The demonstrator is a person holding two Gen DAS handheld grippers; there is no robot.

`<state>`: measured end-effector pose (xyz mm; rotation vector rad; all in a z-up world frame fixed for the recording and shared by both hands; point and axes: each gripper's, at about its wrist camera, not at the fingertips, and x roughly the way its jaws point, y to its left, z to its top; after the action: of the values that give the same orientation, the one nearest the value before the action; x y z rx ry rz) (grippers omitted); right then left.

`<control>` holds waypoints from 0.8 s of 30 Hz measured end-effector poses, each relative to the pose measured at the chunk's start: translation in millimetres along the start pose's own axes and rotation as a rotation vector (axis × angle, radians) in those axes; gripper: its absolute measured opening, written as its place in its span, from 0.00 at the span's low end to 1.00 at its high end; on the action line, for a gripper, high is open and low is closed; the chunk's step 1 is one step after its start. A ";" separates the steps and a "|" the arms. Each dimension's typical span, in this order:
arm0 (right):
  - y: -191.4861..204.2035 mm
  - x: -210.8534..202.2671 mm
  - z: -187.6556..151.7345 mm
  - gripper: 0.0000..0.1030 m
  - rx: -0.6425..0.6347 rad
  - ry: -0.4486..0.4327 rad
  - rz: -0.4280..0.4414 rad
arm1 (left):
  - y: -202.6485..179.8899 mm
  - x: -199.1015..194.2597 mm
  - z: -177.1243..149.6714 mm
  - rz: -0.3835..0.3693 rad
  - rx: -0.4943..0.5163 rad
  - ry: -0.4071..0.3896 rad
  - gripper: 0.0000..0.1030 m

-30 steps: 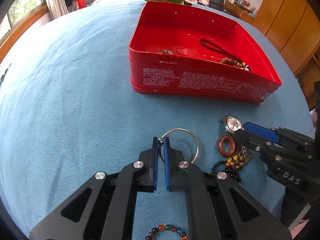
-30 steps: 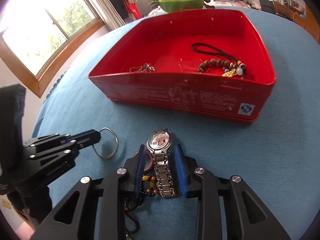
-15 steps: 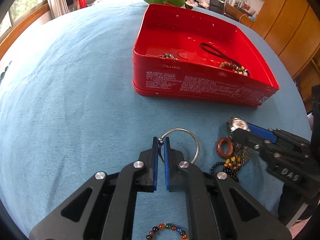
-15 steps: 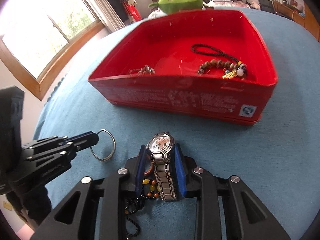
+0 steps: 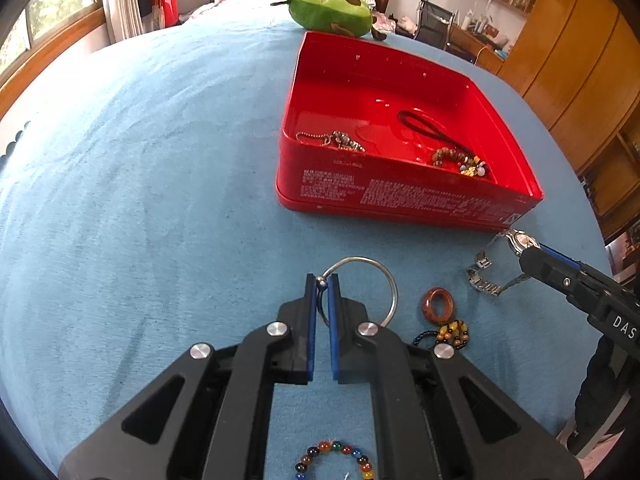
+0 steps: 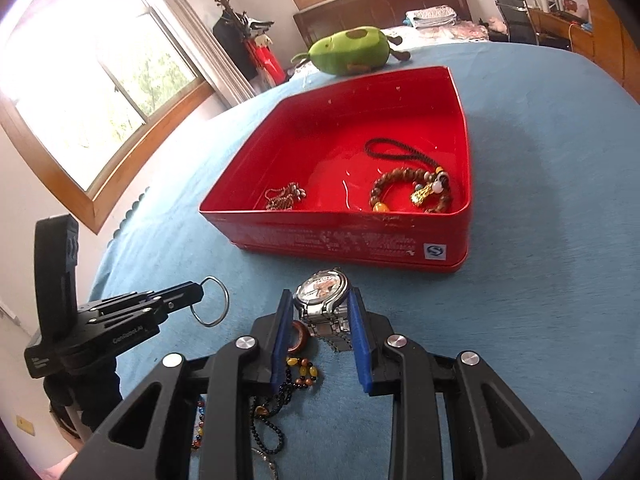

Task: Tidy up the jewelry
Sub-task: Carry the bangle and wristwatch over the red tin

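Observation:
My left gripper [image 5: 322, 280] is shut on a silver bangle [image 5: 376, 272] and holds it above the blue cloth; it also shows in the right wrist view [image 6: 216, 304]. My right gripper [image 6: 320, 300] is shut on a silver watch [image 6: 325, 292], lifted off the cloth with its band hanging [image 5: 486, 276]. The red tin [image 5: 400, 196] stands ahead and holds a silver chain [image 5: 334, 140], a black cord [image 5: 424, 128] and a brown bead bracelet [image 6: 412, 192].
A brown ring [image 5: 438, 306] with a beaded strand [image 5: 450, 334] lies on the cloth between the grippers. A multicoloured bead bracelet [image 5: 336, 460] lies under my left gripper. A green plush toy [image 5: 332, 12] sits beyond the tin.
Both grippers have risen. The right one has closed on the watch and lifted it off the cloth. The left one has lifted the bangle, and the tin's inside shows more.

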<state>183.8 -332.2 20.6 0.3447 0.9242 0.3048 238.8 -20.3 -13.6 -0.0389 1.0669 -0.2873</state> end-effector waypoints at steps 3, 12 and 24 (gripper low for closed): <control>0.2 -5.7 1.8 0.27 0.004 -0.015 0.001 | 0.5 -6.9 -1.2 -0.006 0.000 -0.013 0.04; 5.6 -28.2 8.1 0.27 0.002 -0.047 -0.003 | -0.9 -33.6 3.6 -0.023 0.004 -0.044 0.04; 19.7 -53.4 48.1 0.27 -0.028 -0.087 -0.033 | -14.3 -61.7 43.5 -0.025 0.013 -0.092 0.04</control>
<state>190.6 -343.3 93.9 0.3141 0.8388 0.2700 245.7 -23.2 62.9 -0.0536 0.9733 -0.3121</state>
